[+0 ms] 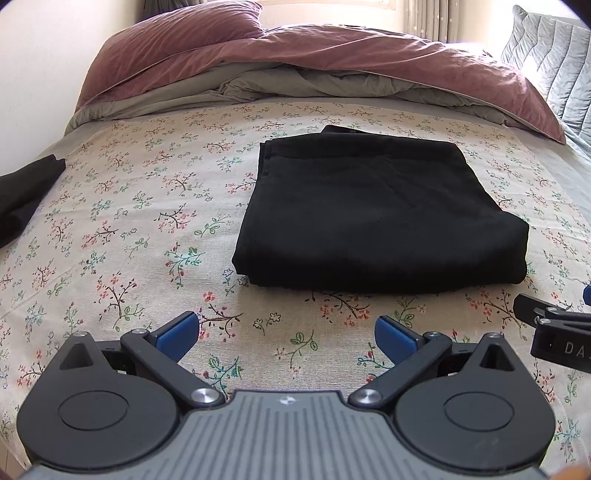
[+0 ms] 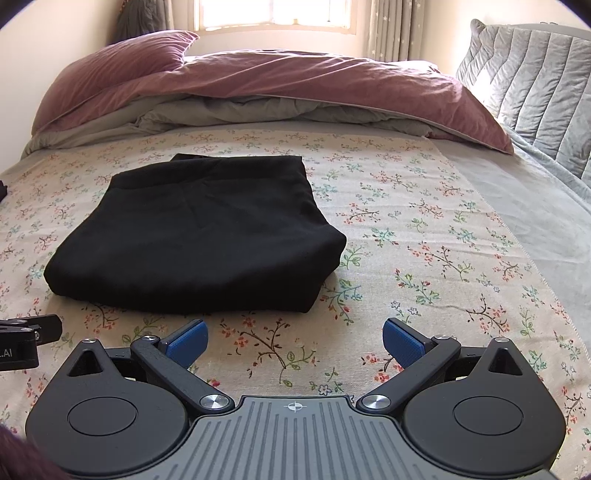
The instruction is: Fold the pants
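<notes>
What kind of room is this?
Most likely a bedroom. A bed with a flowered sheet fills the view, with a pink duvet bunched at the far end and a window behind it. Folded black pants lie on the sheet.

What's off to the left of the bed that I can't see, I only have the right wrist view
Observer: A second dark garment lies at the floral sheet's left edge, apart from the folded pants.
Operator: Is my left gripper holding anything?
Observer: No. The left gripper is open over bare sheet, short of the pants.
Operator: Does the right gripper show from that side?
Observer: Only its black tip, at the frame's right edge.
</notes>
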Available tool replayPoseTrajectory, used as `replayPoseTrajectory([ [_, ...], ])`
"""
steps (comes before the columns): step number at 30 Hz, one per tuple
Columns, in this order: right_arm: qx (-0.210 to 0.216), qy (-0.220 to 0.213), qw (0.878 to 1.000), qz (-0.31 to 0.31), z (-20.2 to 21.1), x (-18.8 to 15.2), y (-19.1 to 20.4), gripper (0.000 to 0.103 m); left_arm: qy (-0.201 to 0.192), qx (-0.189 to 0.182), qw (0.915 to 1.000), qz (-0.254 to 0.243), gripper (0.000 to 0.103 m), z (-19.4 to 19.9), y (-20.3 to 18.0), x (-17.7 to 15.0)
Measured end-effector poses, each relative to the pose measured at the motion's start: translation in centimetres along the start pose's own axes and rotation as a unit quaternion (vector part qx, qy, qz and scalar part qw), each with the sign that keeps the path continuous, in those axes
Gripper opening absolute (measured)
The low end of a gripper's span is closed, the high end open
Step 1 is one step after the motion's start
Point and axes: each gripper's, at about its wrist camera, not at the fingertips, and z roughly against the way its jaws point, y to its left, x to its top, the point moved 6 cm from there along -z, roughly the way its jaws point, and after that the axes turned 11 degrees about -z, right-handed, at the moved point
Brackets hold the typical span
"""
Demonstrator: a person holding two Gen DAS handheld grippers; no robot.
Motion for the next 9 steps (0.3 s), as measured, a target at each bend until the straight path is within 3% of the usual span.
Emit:
replayPoseTrajectory([
  [9, 0.0, 0.008, 1.0, -0.006, -0.8, -0.19, 0.04, 0.102, 0.016, 0.006, 0.9998, 0.013, 0.103, -0.87, 0.36, -0.49],
])
